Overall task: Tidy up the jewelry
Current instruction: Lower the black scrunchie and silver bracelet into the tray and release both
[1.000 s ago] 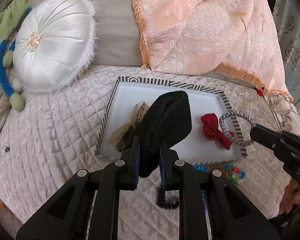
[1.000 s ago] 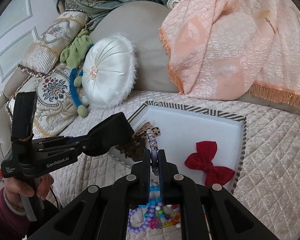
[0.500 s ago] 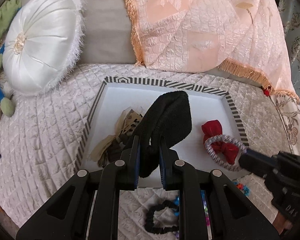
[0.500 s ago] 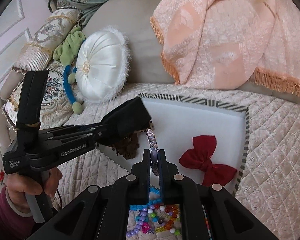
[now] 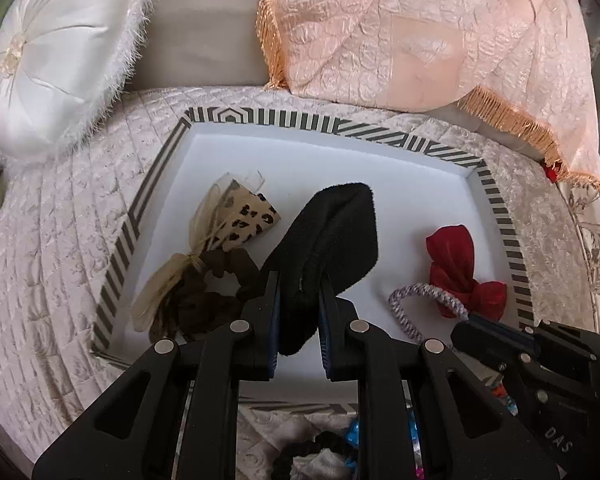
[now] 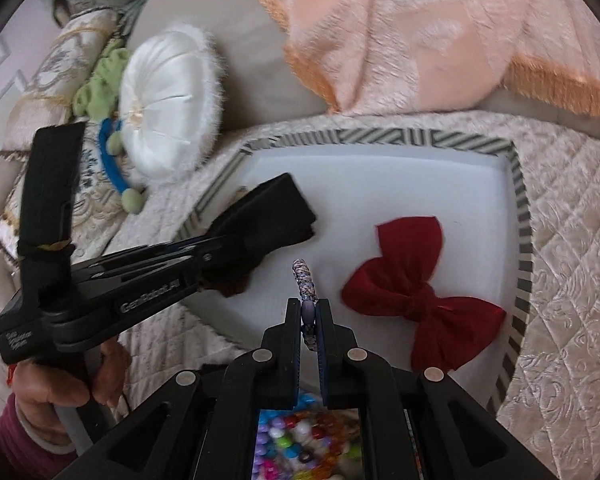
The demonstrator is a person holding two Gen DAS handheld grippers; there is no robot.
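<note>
Hair accessories are being gathered in a white tray [image 5: 332,168] with a black-and-white striped rim, which is set on a quilted cream bedspread [image 5: 52,272].

Item one: a black fleece headband [image 5: 332,236], folded, is clamped between the pads of the left gripper [image 5: 299,320]; the jaws are closed onto the fabric, which is held above the middle of the tray floor. In the right wrist view the same gripper [image 6: 236,240] is seen reaching in from the left, gripped by a hand [image 6: 60,384] in a maroon sleeve.

Item two: a mauve-and-grey braided hair tie [image 5: 428,308] is pinched by the right gripper [image 6: 309,320], whose jaws are all but closed on the thin band. The loop is held over the near right part of the tray, just beside the red bow; whether it touches the tray floor cannot be told.

Item three: a red fabric bow [image 6: 416,296] is laid flat in the right part of the tray.

Item four: a brown scrunchie [image 5: 204,300] with a leopard-print and cream bow [image 5: 236,220] is laid in the left part of the tray, partly hidden behind the left gripper's fingers.

Item five: coloured beads [image 6: 300,444] are seen outside the tray, on the near side below the right gripper. A black scrunchie [image 5: 308,452] is likewise outside, below the left gripper.

Surroundings: a round white satin cushion [image 5: 56,60] is propped behind the tray at the left, and a peach fringed throw [image 5: 420,36] is draped at the right.
</note>
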